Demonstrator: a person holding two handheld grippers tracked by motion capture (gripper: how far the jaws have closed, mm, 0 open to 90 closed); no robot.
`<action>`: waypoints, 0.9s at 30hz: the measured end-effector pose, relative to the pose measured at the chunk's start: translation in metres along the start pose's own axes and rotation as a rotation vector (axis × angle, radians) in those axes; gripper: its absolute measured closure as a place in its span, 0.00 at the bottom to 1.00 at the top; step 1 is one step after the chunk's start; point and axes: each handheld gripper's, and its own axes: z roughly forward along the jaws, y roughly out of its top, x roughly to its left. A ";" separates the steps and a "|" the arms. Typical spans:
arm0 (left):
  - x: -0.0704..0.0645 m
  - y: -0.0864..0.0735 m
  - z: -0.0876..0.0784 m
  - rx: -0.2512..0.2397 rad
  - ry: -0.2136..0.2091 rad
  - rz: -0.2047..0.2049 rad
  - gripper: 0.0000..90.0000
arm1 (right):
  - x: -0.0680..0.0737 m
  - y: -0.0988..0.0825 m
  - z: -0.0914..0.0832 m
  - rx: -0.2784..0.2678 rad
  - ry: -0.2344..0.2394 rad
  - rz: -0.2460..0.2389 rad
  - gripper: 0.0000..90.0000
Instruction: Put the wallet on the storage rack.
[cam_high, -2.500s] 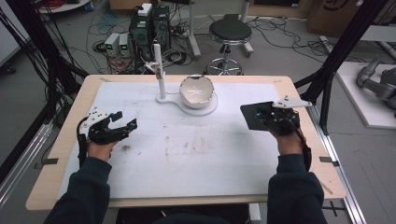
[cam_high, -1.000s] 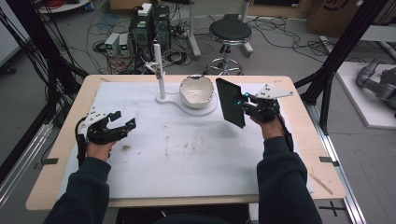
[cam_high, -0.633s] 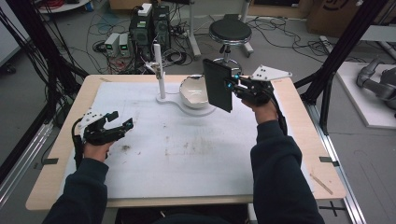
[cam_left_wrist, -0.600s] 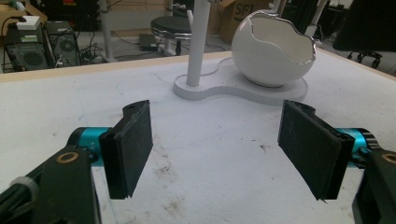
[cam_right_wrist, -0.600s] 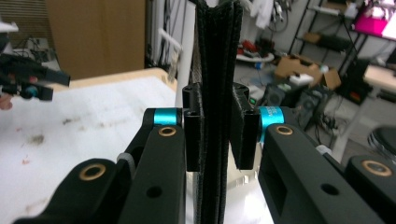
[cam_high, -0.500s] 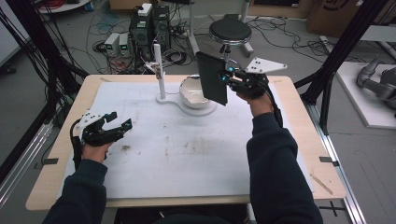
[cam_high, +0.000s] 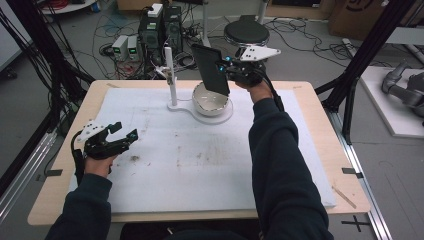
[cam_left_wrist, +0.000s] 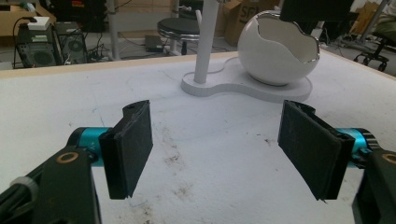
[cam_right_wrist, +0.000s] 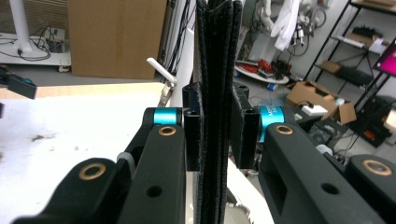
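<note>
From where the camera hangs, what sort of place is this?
Most likely a robotics lab: computer towers with tangled cables on the floor, stacked cardboard boxes, and a padded work table.

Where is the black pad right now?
In the high view, the black pad is held upright in the right hand-held gripper, above the white bowl at the table's far side, right of the white post.

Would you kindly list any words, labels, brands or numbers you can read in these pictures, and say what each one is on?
"SF": on a cardboard box behind the table, cut off by the white bowl; the remaining letters are hidden.
Small white print on the blue collar of the right gripper: too small to read.
Dark marking on a cardboard box on the floor: too blurred to read.
</note>
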 end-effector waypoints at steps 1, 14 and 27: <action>0.000 0.000 0.000 0.001 -0.003 0.004 0.29 | -0.001 0.000 0.004 -0.002 -0.001 -0.003 0.87; 0.004 0.000 -0.001 -0.011 0.002 -0.015 0.29 | 0.000 -0.040 0.044 0.149 0.034 -0.034 0.87; 0.006 0.000 -0.004 -0.020 0.004 -0.023 0.29 | 0.029 -0.042 0.038 0.248 0.106 -0.122 0.87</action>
